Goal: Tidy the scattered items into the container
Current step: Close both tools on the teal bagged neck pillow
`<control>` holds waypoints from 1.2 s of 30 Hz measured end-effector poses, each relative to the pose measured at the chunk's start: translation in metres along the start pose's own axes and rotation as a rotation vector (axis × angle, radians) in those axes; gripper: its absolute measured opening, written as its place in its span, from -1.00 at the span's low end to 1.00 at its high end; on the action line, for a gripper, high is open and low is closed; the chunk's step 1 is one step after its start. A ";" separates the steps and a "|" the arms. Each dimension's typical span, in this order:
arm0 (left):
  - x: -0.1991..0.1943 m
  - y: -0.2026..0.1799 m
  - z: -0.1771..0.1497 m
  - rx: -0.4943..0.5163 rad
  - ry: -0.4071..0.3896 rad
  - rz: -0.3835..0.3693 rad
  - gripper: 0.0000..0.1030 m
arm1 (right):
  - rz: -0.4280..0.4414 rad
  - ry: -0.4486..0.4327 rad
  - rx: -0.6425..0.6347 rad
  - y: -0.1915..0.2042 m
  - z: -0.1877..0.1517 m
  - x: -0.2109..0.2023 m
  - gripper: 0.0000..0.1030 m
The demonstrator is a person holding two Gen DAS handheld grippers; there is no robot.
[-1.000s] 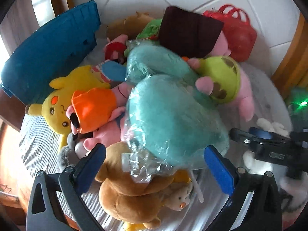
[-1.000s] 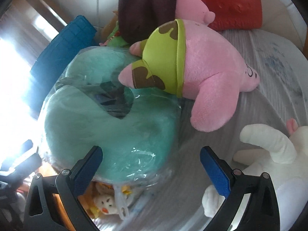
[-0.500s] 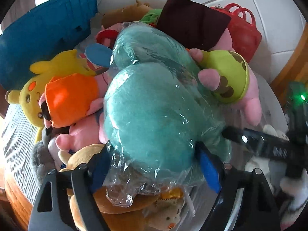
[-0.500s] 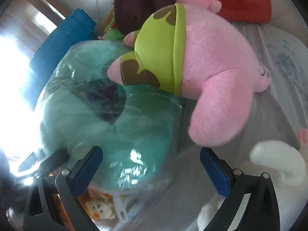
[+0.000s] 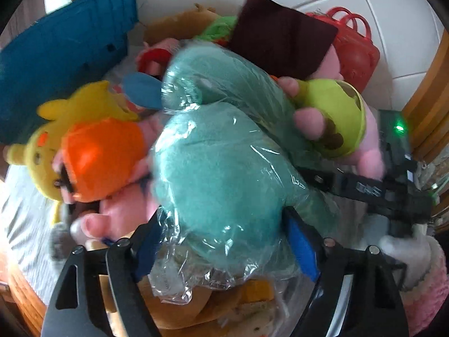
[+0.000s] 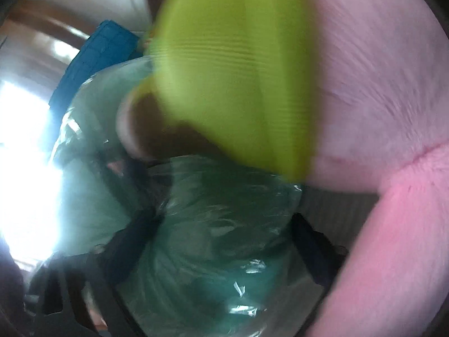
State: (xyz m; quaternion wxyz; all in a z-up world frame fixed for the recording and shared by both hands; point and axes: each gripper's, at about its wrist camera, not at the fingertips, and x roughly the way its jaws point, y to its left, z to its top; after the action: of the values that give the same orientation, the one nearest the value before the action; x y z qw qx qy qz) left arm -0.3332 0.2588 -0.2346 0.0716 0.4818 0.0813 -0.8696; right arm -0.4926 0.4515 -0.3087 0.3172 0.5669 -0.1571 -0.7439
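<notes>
A teal plush pillow [image 5: 221,165] wrapped in clear plastic lies on top of a pile of soft toys. My left gripper [image 5: 224,241] is shut on its near lobe, blue pads pressed into both sides. My right gripper [image 6: 224,241] is shut on the pillow's other end [image 6: 213,241]; the view is blurred. A pink plush in green shorts [image 6: 350,84] leans against the pillow and fills the upper right wrist view. It also shows in the left wrist view [image 5: 336,118]. The right gripper's body [image 5: 387,188] reaches in from the right.
A blue bin [image 5: 56,56] lies at the back left and a red plastic case [image 5: 353,47] at the back right. A yellow plush [image 5: 56,129], an orange-capped pink plush [image 5: 103,151], a brown plush [image 5: 196,303] and a white plush [image 5: 415,255] surround the pillow.
Both grippers moved in and closed on the teal pillow, the left first, then the right. The pink plush now sits much closer to the right camera.
</notes>
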 end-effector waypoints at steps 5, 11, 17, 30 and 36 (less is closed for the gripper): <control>-0.046 0.049 -0.002 -0.022 -0.085 0.207 0.31 | 0.085 -0.020 -0.117 0.055 -0.023 -0.028 0.84; -0.060 0.100 0.008 -0.013 -0.120 0.268 0.28 | 0.085 -0.084 -0.314 0.146 -0.044 -0.041 0.84; -0.061 0.157 0.026 0.070 -0.115 0.140 0.55 | 0.164 -0.140 -0.350 0.222 -0.052 -0.026 0.54; -0.023 0.152 0.033 0.170 -0.075 0.091 0.55 | -0.247 -0.221 -0.079 0.187 -0.100 -0.039 0.53; -0.023 0.149 0.031 0.167 -0.071 0.132 0.55 | -0.223 -0.134 -0.151 0.175 -0.119 -0.032 0.55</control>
State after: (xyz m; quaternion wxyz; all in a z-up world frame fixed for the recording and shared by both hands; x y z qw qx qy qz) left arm -0.3164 0.1080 -0.2095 0.0910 0.4594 -0.0257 -0.8832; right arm -0.3236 0.3555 -0.2180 0.2632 0.5043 -0.0576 -0.8204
